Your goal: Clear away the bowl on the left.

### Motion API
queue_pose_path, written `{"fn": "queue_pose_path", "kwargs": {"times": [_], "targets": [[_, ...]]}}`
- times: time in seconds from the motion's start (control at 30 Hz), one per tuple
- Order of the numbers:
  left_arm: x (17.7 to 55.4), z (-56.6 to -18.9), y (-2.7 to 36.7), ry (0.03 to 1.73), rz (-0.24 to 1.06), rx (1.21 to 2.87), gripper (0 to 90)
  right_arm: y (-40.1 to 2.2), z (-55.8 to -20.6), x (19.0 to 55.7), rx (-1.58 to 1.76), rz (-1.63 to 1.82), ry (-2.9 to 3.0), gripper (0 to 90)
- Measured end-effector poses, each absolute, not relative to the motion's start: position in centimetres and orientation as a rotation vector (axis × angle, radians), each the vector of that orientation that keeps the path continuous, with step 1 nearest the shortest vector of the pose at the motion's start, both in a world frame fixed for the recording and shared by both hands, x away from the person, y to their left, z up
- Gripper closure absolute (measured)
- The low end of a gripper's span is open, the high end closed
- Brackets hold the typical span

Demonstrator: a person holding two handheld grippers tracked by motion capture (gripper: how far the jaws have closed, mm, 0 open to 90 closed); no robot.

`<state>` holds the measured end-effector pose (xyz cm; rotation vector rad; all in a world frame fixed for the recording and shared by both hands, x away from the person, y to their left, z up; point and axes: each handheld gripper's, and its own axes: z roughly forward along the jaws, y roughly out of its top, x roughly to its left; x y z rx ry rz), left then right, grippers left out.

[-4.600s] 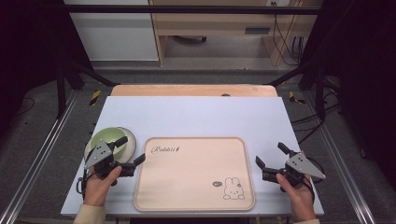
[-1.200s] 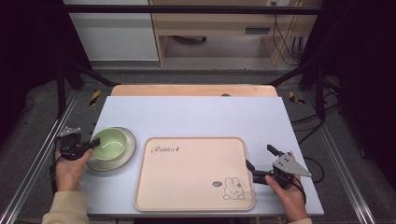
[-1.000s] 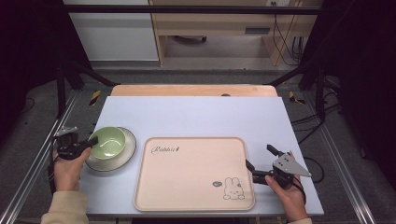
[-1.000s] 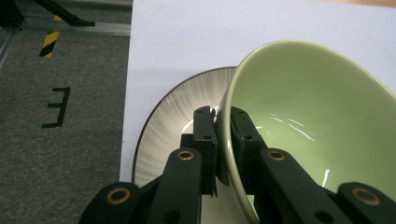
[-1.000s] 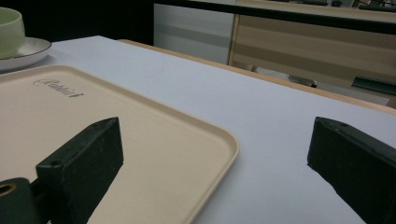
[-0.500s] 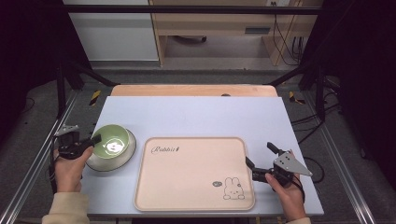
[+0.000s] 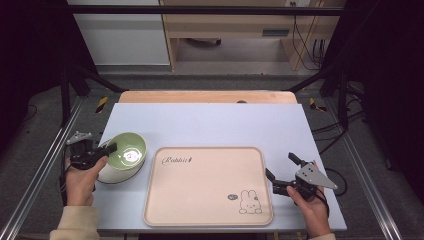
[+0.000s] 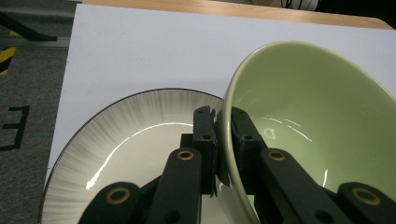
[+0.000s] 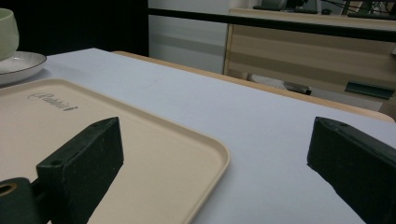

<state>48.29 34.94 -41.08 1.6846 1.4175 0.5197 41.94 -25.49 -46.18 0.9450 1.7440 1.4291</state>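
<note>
A pale green bowl hangs tilted just over a white plate with a dark rim at the table's left. My left gripper is shut on the bowl's left rim. In the left gripper view one jaw is outside and one inside the bowl, with the plate below. A beige rabbit tray lies in the middle. My right gripper stands open at the tray's right edge with nothing between its jaws. The right gripper view has my right gripper low over the tray's corner.
The white table top runs bare behind the tray to a wooden strip at the far edge. In the right gripper view, the bowl and plate sit far off at the left. Dark frame posts flank the table.
My left gripper has carried the green bowl a little up and to the right, off the plate's middle and tilted. The right gripper has stayed put.
</note>
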Motion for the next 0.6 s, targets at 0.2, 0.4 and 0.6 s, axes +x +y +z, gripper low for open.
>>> {"fn": "queue_pose_path", "kwargs": {"times": [0.2,0.4,0.6], "targets": [[48.1,-40.9,33.8,1.380,0.491,1.678,82.7,-25.3,-46.1,41.8,0.943,1.428,1.747,3.7],[47.8,-40.4,32.1,1.339,0.500,1.711,82.4,-25.2,-46.1,41.8,0.929,1.414,1.764,3.7],[47.5,-40.3,30.1,1.294,0.476,1.741,82.5,-25.5,-46.0,41.8,0.930,1.422,1.754,3.7]]}}
